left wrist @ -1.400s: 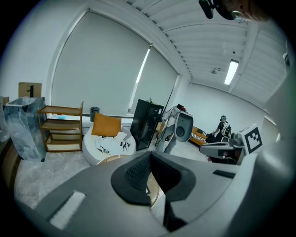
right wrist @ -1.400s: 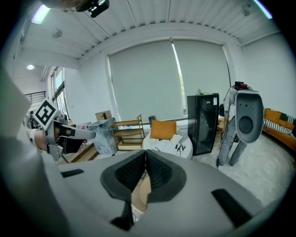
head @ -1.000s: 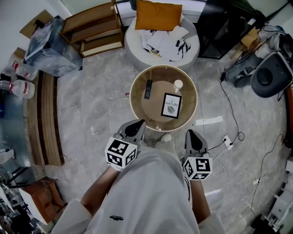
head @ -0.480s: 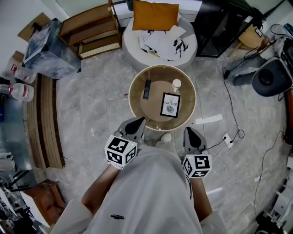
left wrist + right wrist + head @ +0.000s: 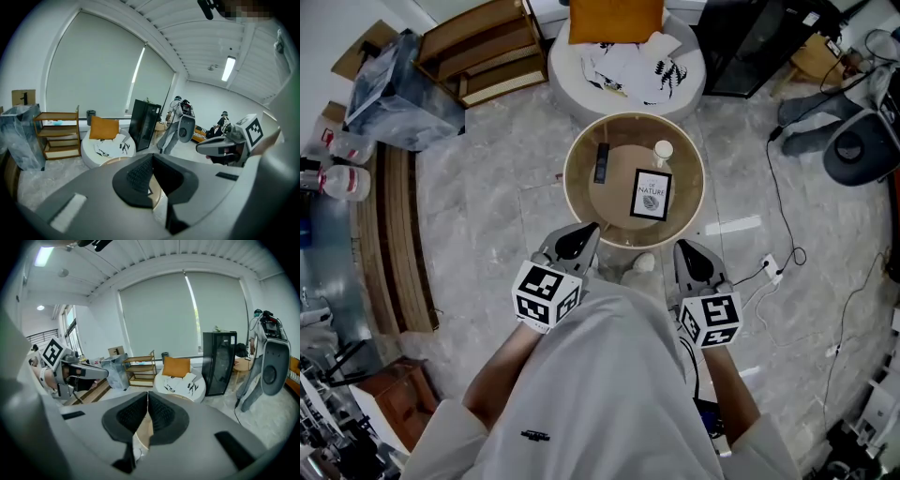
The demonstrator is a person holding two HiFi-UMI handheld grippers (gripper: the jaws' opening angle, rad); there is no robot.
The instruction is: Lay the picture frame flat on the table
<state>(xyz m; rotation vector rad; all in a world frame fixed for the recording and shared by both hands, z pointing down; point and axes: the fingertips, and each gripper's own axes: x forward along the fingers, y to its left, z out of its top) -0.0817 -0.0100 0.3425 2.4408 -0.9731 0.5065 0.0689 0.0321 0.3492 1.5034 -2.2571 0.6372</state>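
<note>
Picture frame (image 5: 652,195): unshifted, face up on the surface (image 5: 570,183), seemingly flat already; my left gripper (image 5: 580,233) and right gripper (image 5: 685,251) beside the surface, fingers together, empty.

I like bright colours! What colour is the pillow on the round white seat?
Orange. The pillow shows best in the right gripper view.

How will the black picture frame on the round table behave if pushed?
The picture frame looks thin and flat-edged: probably stiff, light, and easy to tip if propped. Its front may be glazed, so likely fragile and slippery.
</note>
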